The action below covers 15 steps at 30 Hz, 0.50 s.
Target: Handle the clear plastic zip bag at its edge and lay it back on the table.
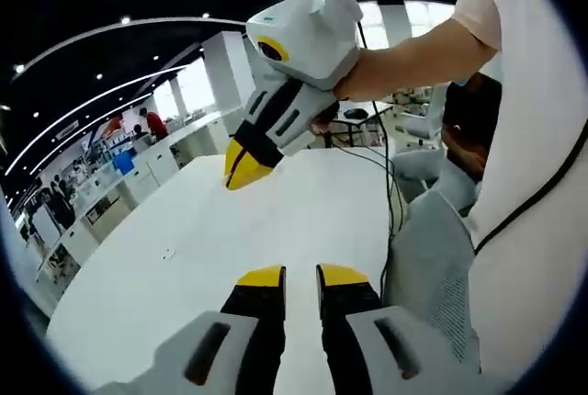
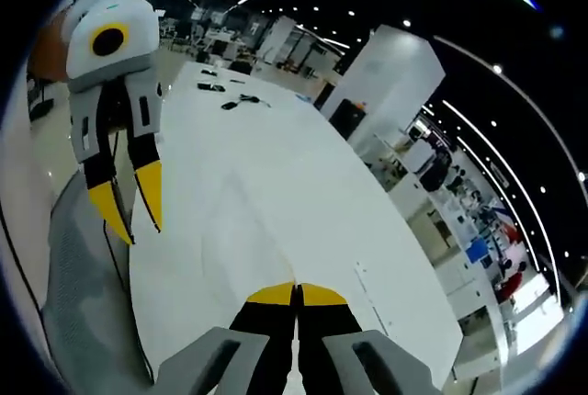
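Clear zip bag (image 2: 246,207) is lying flat on the white table (image 2: 331,174), just ahead of the right gripper (image 2: 296,292); only faint edge lines are showing. Right jaws are sitting pressed together at the near edge; can't tell whether film is pinched btwn them. Left gripper (image 2: 131,204) is hovering above w/ jaws narrowly apart, holding nothing. Bag is prob. featherlight, floppy and slick, so I'm thinking grip the stiffer zip edge, not the middle. Tabletop is looking smooth and glossy. Big open office w/ ceiling light strips, desks and ppl in the distance.
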Each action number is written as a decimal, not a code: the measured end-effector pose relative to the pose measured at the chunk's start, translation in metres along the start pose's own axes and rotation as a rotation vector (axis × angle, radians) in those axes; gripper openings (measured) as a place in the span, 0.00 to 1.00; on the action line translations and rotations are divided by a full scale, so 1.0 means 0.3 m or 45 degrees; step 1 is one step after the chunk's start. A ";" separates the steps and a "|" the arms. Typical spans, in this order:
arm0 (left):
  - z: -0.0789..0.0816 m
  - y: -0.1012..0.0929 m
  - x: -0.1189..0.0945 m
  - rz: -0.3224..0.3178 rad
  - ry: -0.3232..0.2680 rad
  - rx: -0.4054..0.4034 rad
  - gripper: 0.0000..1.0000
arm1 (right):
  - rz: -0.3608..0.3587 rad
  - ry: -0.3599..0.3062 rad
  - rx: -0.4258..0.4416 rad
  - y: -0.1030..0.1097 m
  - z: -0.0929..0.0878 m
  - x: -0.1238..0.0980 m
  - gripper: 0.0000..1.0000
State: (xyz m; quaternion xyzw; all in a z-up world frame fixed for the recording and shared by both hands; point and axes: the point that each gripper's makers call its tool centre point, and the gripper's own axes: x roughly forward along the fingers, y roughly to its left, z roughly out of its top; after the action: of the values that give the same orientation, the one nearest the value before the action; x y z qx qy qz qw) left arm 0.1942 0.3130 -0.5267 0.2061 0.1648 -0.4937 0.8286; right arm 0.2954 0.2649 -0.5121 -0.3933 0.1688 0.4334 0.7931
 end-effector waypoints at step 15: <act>-0.038 0.034 -0.009 0.036 0.018 -0.062 0.12 | -0.061 0.020 -0.026 -0.188 -0.041 0.079 0.00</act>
State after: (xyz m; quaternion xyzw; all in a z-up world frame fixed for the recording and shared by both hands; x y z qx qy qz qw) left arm 0.2011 0.3251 -0.5335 0.1918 0.1797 -0.4763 0.8391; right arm 0.3561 0.2508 -0.5075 -0.4085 0.1611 0.4130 0.7979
